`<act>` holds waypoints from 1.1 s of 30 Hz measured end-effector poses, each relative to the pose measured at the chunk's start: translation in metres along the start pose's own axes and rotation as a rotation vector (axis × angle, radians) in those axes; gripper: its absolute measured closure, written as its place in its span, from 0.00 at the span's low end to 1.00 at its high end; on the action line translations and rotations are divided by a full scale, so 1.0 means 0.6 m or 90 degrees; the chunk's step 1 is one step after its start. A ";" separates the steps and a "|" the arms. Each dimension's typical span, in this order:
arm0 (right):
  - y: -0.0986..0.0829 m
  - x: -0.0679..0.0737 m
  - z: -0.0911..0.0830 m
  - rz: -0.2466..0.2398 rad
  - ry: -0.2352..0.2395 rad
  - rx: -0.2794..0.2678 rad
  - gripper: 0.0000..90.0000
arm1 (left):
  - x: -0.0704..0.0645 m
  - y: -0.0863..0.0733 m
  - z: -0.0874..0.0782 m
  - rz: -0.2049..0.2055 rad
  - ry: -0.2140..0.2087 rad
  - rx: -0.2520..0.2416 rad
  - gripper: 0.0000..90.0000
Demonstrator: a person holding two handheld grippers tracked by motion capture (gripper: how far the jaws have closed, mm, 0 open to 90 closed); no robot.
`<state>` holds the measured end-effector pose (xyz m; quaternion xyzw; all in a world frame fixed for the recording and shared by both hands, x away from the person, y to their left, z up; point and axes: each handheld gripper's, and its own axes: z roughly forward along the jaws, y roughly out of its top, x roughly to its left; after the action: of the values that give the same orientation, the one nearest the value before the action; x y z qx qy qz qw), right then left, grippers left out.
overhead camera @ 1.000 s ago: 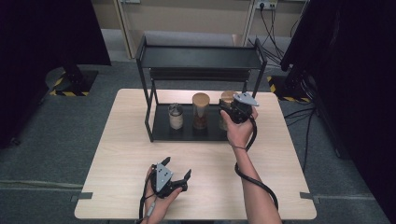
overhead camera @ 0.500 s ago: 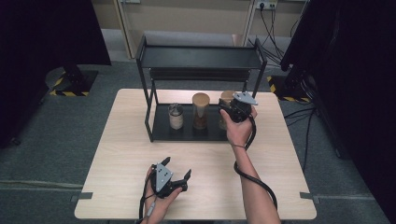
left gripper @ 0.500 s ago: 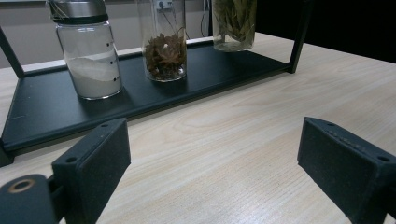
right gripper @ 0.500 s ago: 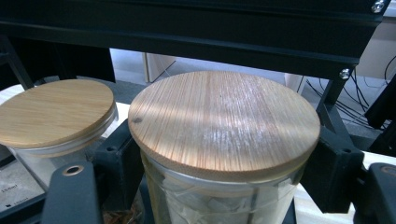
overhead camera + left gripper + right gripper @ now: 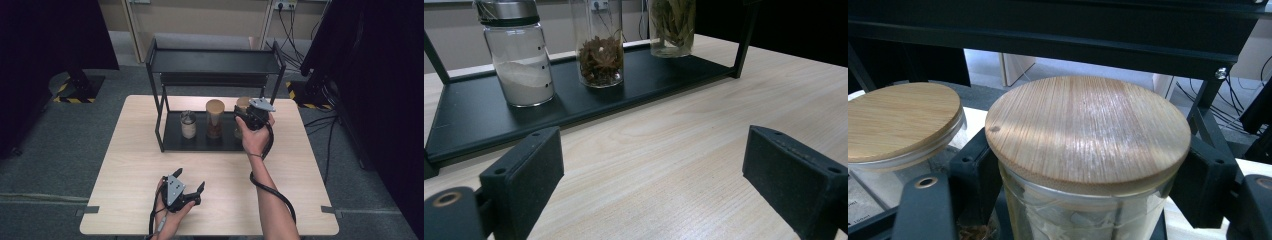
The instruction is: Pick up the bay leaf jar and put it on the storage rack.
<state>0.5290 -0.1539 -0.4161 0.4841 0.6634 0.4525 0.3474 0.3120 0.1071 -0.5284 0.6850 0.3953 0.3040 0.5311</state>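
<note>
— Where is your right gripper (image 5: 248,118) now?

— It is at the right end of the black rack (image 5: 212,60), on the lower shelf (image 5: 484,115). My jaws stand on both sides of the jar with the wooden lid (image 5: 1088,132), just under the lid. They look pressed to the glass, so I hold this jar. The jar stands upright on the shelf, and I see pale leaves inside it.

— What is beside it?

— At its left is a second jar with a wooden lid (image 5: 215,118), very near; it has dark brown dried flowers inside. More to the left, apart from these two, stands a smaller jar with a metal cap (image 5: 519,52), with white powder in it. All three are upright in one row on the shelf.

— And your left gripper (image 5: 188,181)?

— It rests low over the wooden surface (image 5: 300,165) at the near edge, well apart from the rack. Its jaws are spread wide and there is nothing between them, only the bare wood under them. It is pointed toward the rack.
</note>
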 end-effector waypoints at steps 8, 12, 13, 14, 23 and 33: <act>-0.005 -0.003 0.007 0.003 -0.002 0.006 0.28 | 0.000 0.000 0.000 -0.001 0.000 0.000 0.10; -0.008 -0.003 0.011 0.004 -0.002 0.011 0.28 | 0.000 0.000 0.000 0.000 -0.001 0.000 0.10; -0.009 -0.002 0.012 0.006 -0.002 0.012 0.28 | 0.000 0.000 0.000 -0.001 -0.001 0.000 0.10; -0.009 -0.002 0.013 0.006 -0.002 0.012 0.28 | 0.000 0.000 0.000 -0.001 -0.001 0.000 0.10; -0.015 0.001 0.021 0.004 0.000 0.021 0.28 | 0.001 0.000 0.000 -0.002 -0.001 0.000 0.10; -0.021 0.000 0.027 0.007 -0.001 0.025 0.28 | 0.001 0.000 0.000 -0.002 -0.002 0.000 0.10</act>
<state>0.5391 -0.1514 -0.4336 0.4949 0.6690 0.4411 0.3361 0.3122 0.1074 -0.5284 0.6847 0.3959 0.3023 0.5321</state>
